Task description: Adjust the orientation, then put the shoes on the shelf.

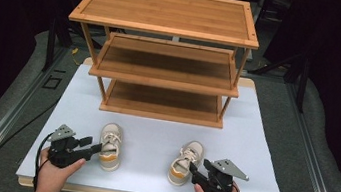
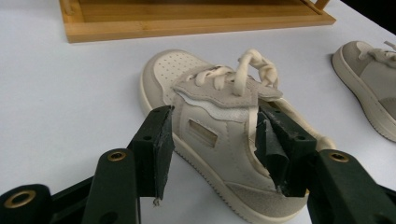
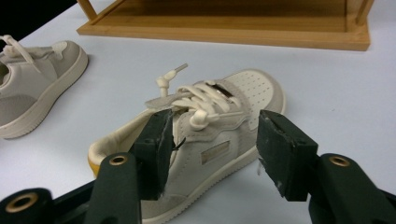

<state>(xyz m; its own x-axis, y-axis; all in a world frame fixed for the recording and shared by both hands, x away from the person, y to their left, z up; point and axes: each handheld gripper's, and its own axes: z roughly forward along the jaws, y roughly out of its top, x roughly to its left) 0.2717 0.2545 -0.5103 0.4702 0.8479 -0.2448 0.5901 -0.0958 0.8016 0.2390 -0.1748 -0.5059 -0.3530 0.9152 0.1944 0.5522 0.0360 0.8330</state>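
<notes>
Two small beige sneakers with orange heels lie on the white table, toes toward the rack. My left gripper (image 1: pixel 98 147) is at the left sneaker (image 1: pixel 111 145). In the left gripper view this gripper (image 2: pixel 212 135) is open, one jaw outside the left sneaker's (image 2: pixel 205 93) side wall, the other at its collar opening. My right gripper (image 1: pixel 192 169) is at the right sneaker (image 1: pixel 184 161). In the right gripper view that gripper (image 3: pixel 212 140) is open too, astride the right sneaker's (image 3: pixel 224 116) side, one jaw at the collar, one outside. Neither pair of jaws presses the shoe.
A three-tier bamboo shoe rack (image 1: pixel 170 10) stands at the back middle of the white table (image 1: pixel 153 129), all shelves bare. Its bottom shelf edge (image 2: pixel 187 23) lies just beyond the shoes. Bare table lies between the shoes and the rack. Dark floor surrounds the table.
</notes>
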